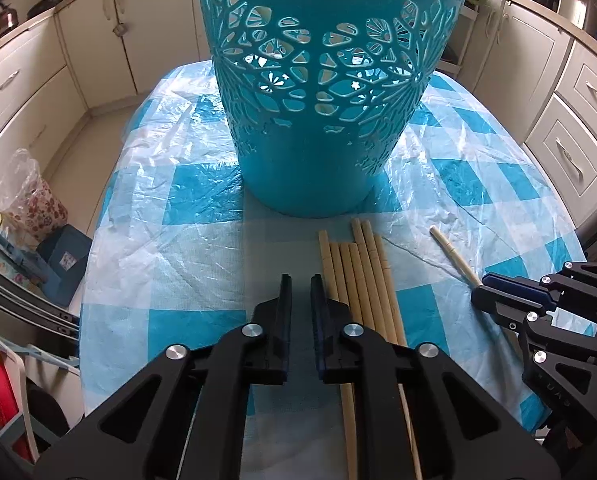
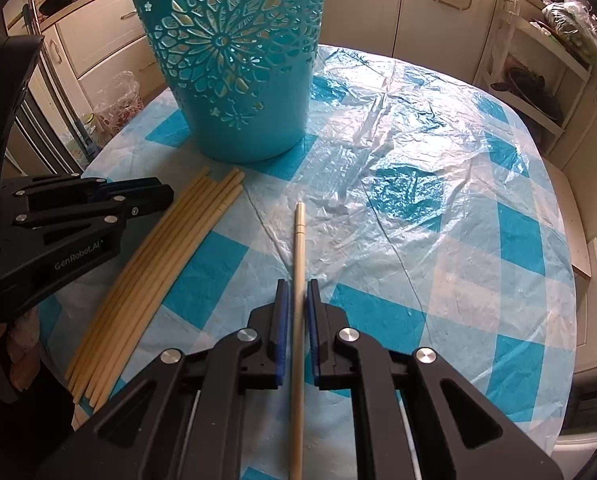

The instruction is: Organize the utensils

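A tall teal cut-out basket stands on the blue-and-white checked table; it also shows in the right wrist view. Several pale wooden chopsticks lie side by side in front of it, also seen in the right wrist view. My left gripper is open a little and empty, just left of the bundle. One single chopstick lies apart on the table between the jaws of my right gripper, which stand narrowly open around it. The right gripper shows in the left wrist view.
The table is covered with crinkled clear plastic. Cream kitchen cabinets surround the table. A plastic bag with a floral container sits on the floor at left. A shelf with pans stands at right.
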`<state>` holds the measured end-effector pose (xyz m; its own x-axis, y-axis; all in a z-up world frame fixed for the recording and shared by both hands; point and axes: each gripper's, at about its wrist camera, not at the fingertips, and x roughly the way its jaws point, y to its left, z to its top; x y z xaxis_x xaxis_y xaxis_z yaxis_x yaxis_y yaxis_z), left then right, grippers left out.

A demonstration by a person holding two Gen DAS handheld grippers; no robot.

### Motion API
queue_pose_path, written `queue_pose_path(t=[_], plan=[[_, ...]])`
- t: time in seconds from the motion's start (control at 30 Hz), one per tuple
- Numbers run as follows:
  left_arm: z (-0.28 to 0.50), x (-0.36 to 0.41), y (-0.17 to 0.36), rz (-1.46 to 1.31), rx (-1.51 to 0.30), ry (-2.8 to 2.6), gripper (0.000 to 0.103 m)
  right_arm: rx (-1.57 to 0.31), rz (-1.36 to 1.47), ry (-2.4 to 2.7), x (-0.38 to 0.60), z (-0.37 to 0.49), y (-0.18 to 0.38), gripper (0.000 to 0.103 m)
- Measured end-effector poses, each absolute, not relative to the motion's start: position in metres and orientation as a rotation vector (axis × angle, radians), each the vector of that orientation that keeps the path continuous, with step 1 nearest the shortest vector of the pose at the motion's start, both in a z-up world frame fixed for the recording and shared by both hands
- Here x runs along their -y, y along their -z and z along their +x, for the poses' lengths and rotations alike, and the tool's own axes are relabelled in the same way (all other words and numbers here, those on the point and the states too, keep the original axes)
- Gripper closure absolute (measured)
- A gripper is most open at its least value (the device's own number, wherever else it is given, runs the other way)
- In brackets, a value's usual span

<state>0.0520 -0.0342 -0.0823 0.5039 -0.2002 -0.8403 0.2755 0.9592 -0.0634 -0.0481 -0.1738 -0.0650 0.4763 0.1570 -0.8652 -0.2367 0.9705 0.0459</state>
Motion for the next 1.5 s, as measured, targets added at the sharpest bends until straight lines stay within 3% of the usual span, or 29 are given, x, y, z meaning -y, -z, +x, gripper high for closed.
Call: queue_pose_path(t=[0.4, 1.3, 1.5], plan=[[0.052, 0.032, 0.082, 0.065, -1.007, 0.304, 0.102, -1.023, -0.114, -0.245, 0.17, -0.052, 0.064, 0.094], [0.065, 0.024, 0.075, -0.024, -1.066, 0.363, 0.101, -1.021, -0.09, -0.268, 0.175, -0.047, 0.066, 0.093], [0.064, 0.038, 0.078, 0.015, -1.066, 0.353, 0.097, -1.015, -0.09, -0.284, 0.173, -0.048, 0.066, 0.083]])
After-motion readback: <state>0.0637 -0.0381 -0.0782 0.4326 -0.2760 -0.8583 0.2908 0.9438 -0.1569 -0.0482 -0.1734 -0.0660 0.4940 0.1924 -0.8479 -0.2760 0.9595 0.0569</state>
